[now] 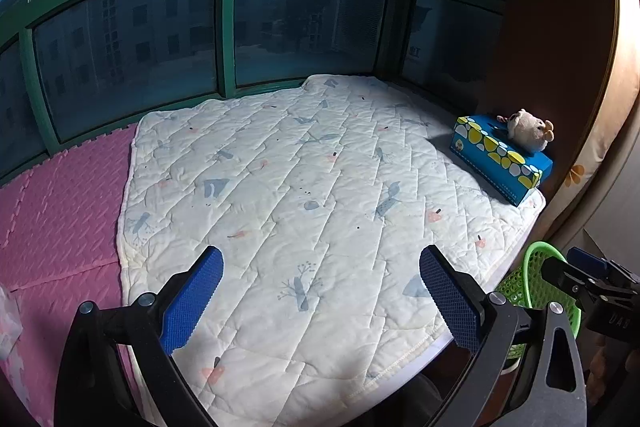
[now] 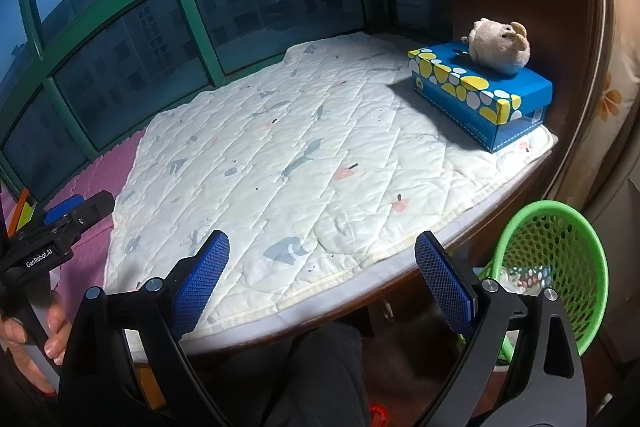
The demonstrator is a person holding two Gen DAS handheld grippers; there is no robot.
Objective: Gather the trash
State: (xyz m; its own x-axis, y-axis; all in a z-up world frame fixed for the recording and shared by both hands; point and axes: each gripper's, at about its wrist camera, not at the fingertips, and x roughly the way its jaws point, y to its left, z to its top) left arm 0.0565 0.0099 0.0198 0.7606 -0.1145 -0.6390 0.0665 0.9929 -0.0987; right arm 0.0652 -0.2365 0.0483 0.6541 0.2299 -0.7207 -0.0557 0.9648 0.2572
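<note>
Hovering over the quilted mat [image 1: 288,195], left gripper [image 1: 320,295] and right gripper [image 2: 322,283] both gaping empty, green mesh basket [image 2: 560,227] sitting beside the mat's near edge.

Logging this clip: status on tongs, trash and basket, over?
Left tongs open, empty. Right tongs open, empty. Green basket off quilt's right edge, scraps inside. No loose trash seen on quilt; tissue box and plush far right.

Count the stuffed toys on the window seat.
1. A beige plush toy sits on top of the blue tissue box at the quilt's far right corner. None other is visible.
</note>
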